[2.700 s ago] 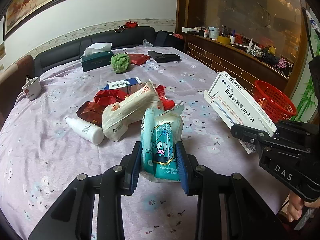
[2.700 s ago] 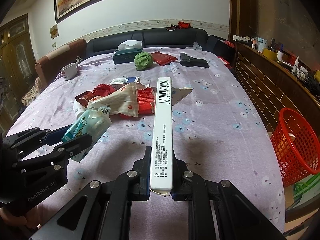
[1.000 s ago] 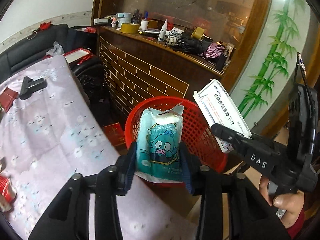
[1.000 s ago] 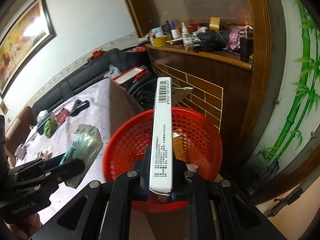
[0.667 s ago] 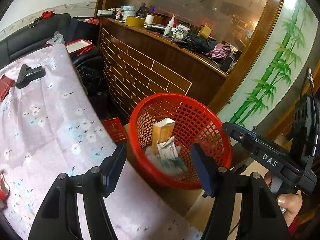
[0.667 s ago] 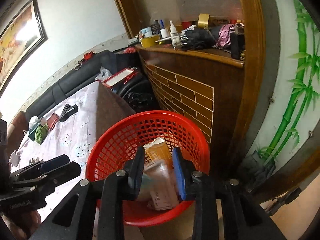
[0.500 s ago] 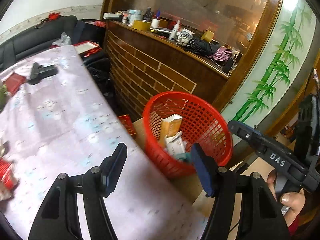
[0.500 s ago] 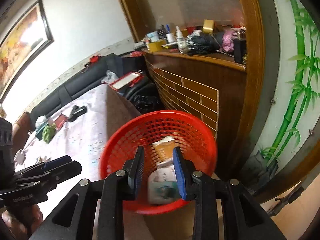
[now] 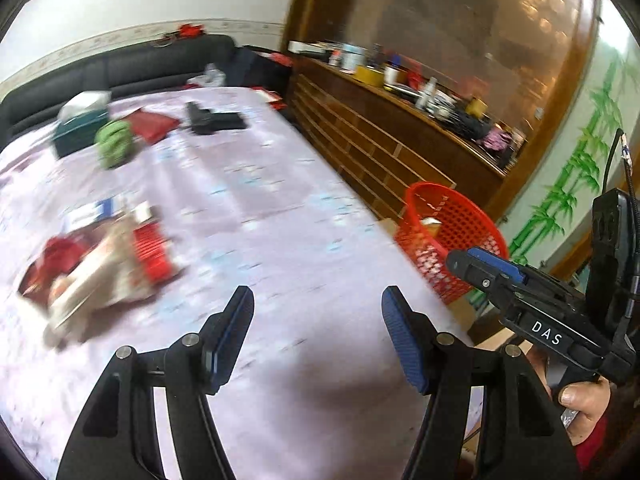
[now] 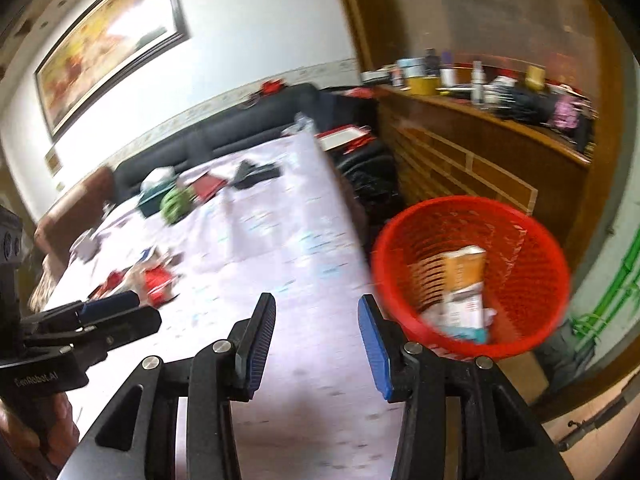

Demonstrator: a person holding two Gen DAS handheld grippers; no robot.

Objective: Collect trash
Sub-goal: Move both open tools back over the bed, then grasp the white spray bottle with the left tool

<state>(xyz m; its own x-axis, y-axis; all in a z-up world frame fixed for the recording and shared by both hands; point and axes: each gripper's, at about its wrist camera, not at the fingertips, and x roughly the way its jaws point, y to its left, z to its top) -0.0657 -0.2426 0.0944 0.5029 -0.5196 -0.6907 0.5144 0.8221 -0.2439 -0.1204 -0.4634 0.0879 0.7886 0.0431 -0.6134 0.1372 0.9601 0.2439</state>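
A red mesh basket (image 10: 520, 216) stands on the floor beside the table's right edge, holding an orange box (image 10: 464, 264) and white packets; it also shows in the left wrist view (image 9: 460, 216). A blurred pile of red and beige wrappers (image 9: 100, 264) lies on the lilac tablecloth (image 9: 288, 240), and shows small in the right wrist view (image 10: 152, 276). My left gripper (image 9: 318, 312) is open and empty above the table. My right gripper (image 10: 316, 316) is open and empty over the table edge, left of the basket.
At the table's far end sit a green tissue box (image 9: 80, 128), a green crumpled ball (image 9: 114, 146), a red packet (image 9: 154, 124) and a black object (image 9: 212, 120). A black sofa (image 9: 120, 64) lies behind. A wooden cluttered counter (image 9: 400, 120) runs along the right.
Both grippers let go of their items, the teal packet and the white box, over the basket and opened. Both views have since swung left, back toward the table.
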